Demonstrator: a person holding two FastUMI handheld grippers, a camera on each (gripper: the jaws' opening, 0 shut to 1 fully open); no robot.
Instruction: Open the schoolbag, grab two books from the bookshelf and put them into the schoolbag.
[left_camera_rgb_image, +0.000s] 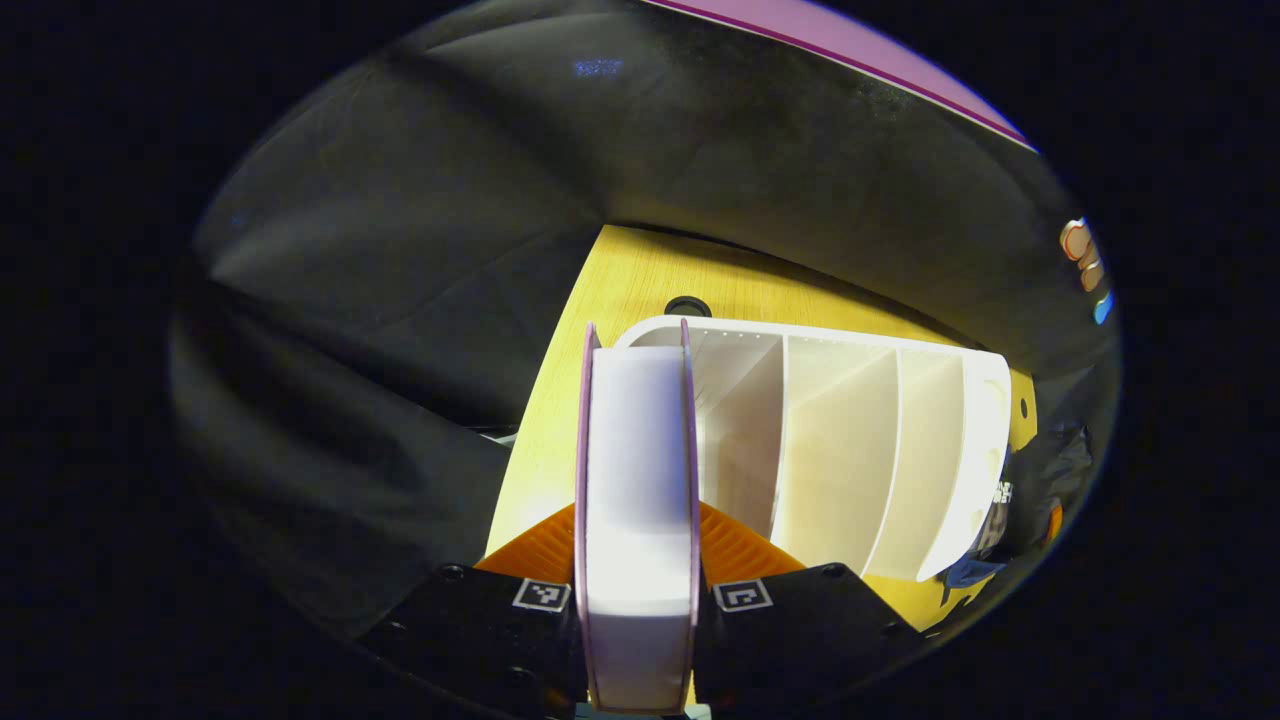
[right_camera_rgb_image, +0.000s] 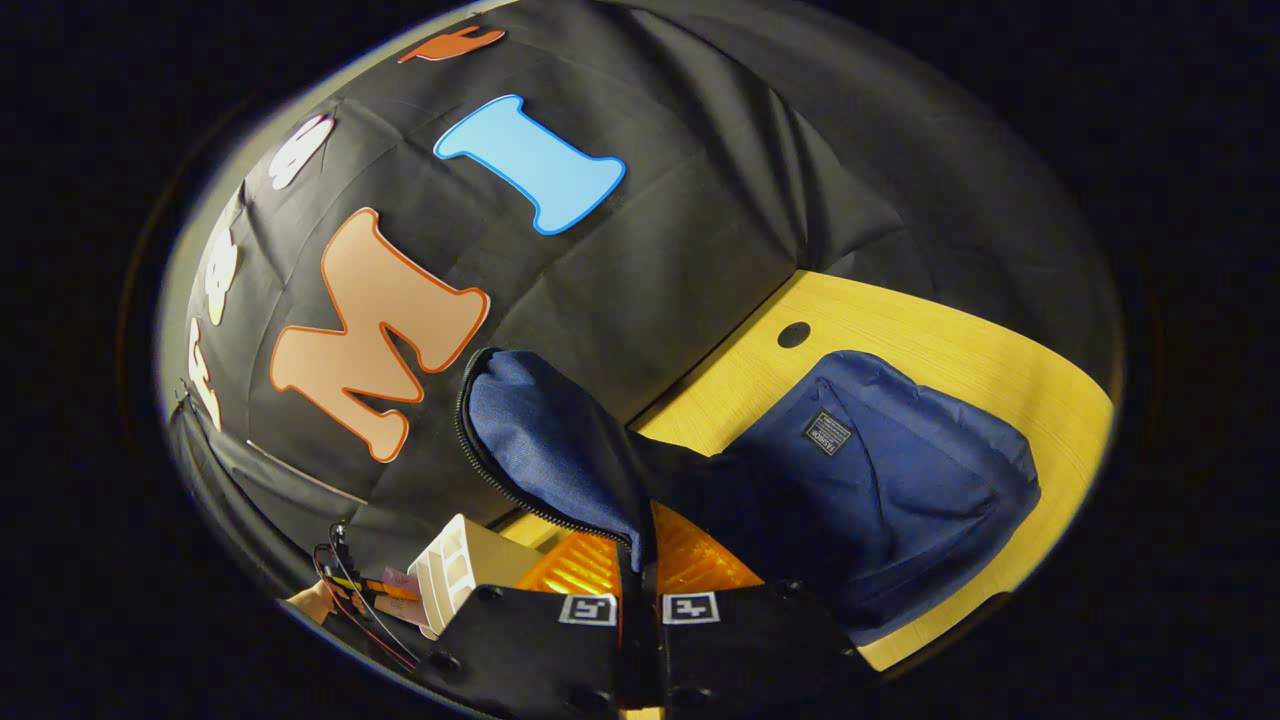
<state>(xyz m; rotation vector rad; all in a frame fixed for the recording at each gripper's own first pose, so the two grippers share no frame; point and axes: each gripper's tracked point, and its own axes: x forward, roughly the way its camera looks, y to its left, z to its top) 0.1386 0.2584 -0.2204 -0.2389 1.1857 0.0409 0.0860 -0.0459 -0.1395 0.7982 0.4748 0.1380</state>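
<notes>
So the left gripper (left_camera_rgb_image: 638, 590) is clamped on a book (left_camera_rgb_image: 638, 500), both fingers pressed flat on its 2 covers, page edges facing the camera. The book sits at the end slot of the white shelf (left_camera_rgb_image: 850, 440), and I can't tell whether it's fully clear of that slot or just lifted partway. The other slots I can see look empty. The shelf stands near the back edge of the worktop (left_camera_rgb_image: 620, 290), close to a round cable hole (left_camera_rgb_image: 687, 305).

The right gripper (right_camera_rgb_image: 640, 590) is pinched tight on the zippered flap (right_camera_rgb_image: 560, 450) of the bag (right_camera_rgb_image: 880, 480), holding it up so the mouth stays open. The bag lies on its side toward the worktop's right edge, near another hole (right_camera_rgb_image: 793, 334).

My read: the bag is open and we're in the grab-a-book step. I can't tell if this is book 1 or 2, since the inside of the bag is hidden.

Next move needs the book pulled clear of the divider, then swung across to the bag's mouth and slid in under the raised flap without the right side letting go.

Room-wise, the booth wall sits just behind the shelf, so lifting up and toward the front is the free direction. The bag's opening looks narrow, so an edge-first entry seems safest.
</notes>
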